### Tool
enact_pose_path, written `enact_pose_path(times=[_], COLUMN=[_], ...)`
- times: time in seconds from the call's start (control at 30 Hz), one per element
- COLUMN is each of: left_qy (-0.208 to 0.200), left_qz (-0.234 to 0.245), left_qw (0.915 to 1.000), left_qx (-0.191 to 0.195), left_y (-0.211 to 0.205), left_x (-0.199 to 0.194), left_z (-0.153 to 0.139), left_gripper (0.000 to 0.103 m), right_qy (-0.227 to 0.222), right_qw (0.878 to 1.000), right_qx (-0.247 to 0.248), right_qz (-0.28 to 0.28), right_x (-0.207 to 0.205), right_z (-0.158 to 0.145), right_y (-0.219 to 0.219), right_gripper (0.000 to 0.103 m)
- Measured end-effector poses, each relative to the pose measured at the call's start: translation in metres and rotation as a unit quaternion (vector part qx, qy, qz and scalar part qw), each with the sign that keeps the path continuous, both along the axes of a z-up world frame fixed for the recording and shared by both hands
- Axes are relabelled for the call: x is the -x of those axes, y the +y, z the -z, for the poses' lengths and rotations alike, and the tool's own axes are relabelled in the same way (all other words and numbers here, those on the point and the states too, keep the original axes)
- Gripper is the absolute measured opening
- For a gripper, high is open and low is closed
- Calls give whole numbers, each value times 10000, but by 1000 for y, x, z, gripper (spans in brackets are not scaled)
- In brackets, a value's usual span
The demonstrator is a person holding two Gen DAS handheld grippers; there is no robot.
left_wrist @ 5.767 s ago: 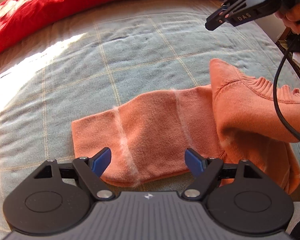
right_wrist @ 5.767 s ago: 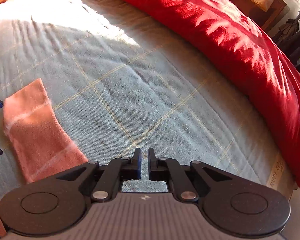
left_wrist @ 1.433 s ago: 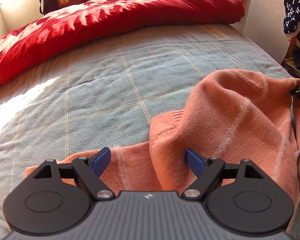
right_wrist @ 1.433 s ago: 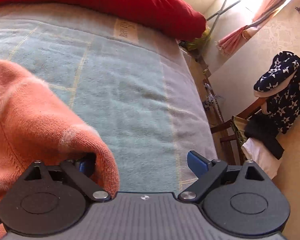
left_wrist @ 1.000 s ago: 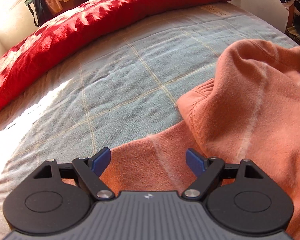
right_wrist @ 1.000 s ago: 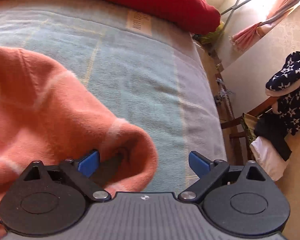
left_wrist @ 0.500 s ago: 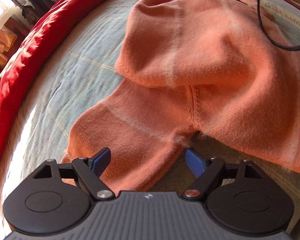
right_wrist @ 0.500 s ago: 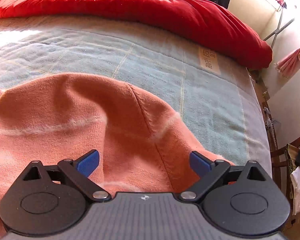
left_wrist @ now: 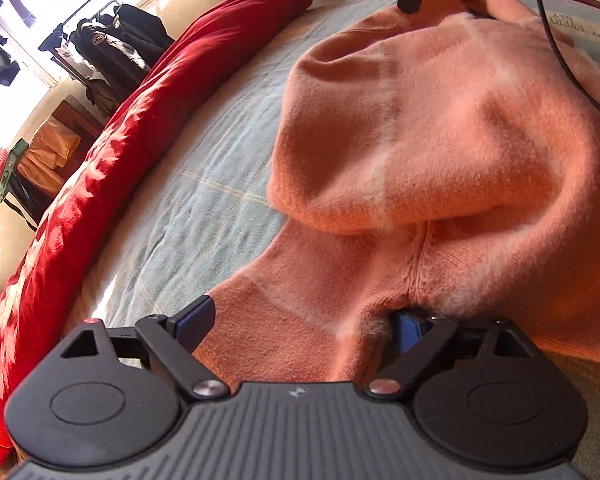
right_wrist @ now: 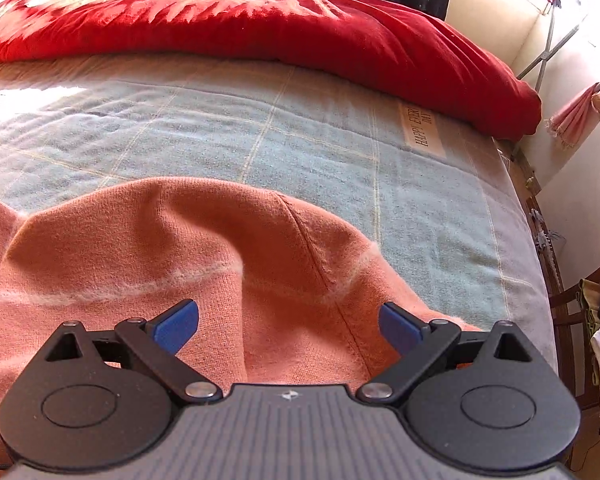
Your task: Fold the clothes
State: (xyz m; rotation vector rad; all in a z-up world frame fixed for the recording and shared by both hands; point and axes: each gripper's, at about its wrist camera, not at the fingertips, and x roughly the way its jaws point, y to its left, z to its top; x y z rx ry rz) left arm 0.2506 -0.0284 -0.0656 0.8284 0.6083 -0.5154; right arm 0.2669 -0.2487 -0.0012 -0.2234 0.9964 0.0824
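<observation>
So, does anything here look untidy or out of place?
Yes. The orange sweater is bunched in a raised hump over its own sleeve on the blue blanket, not flat. A black cable lies across it.

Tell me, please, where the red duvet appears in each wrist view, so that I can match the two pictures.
Left wrist: the red duvet runs diagonally up the left side, beyond the blue blanket.
Right wrist: it stretches across the top.
Shared landmark: the orange sweater lying on the blanket.

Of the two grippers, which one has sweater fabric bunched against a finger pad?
The left gripper: the orange sweater bunches over its right pad. The right gripper hangs open, both blue pads bare.
</observation>
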Motion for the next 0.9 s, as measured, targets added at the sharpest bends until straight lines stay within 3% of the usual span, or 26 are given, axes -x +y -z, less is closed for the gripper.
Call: enact_pose_path(times=[0.07, 0.13, 0.23, 0.27, 0.33, 0.43, 0.47, 0.53, 0.63, 0.77, 0.9], left_qy=[-331, -284, 175, 91, -185, -428, -359, -44, -318, -558, -919], left_qz=[-42, -122, 44, 128, 264, -9, -62, -32, -21, -706, -1589], left_qw=[9991, 9988, 9995, 9990, 9986, 9991, 9993, 9992, 9990, 9956, 9812], left_qx=[256, 372, -254, -426, -426, 18, 8, -407, -310, 261, 598], left_y=[1, 2, 3, 5, 9, 13, 12, 5, 6, 21, 40], left_x=[1, -6, -14, -12, -9, -17, -22, -30, -32, -42, -51], left_z=[-8, -9, 19, 25, 20, 3, 4, 19, 18, -4, -24], left_gripper=[89, 92, 92, 92, 92, 93, 93, 92, 90, 89, 85], right_qy=[5, 9, 16, 18, 23, 40, 57, 102, 77, -23, -6], right_qw=[10000, 10000, 10000, 10000, 10000, 9999, 9999, 9996, 9994, 9992, 9991], right_qx=[-16, -33, -57, -65, -82, -113, -142, -255, -314, -207, -275], right_qz=[-9, -19, -33, -37, -47, -32, -9, 36, -93, -353, -323], right_x=[1, 2, 3, 4, 5, 6, 6, 5, 8, 11, 11], right_z=[0, 0, 0, 1, 1, 2, 3, 5, 2, 0, 0], right_y=[1, 1, 3, 3, 4, 4, 4, 5, 13, 21, 22], right_gripper=[99, 99, 99, 99, 99, 99, 99, 99, 99, 99, 99])
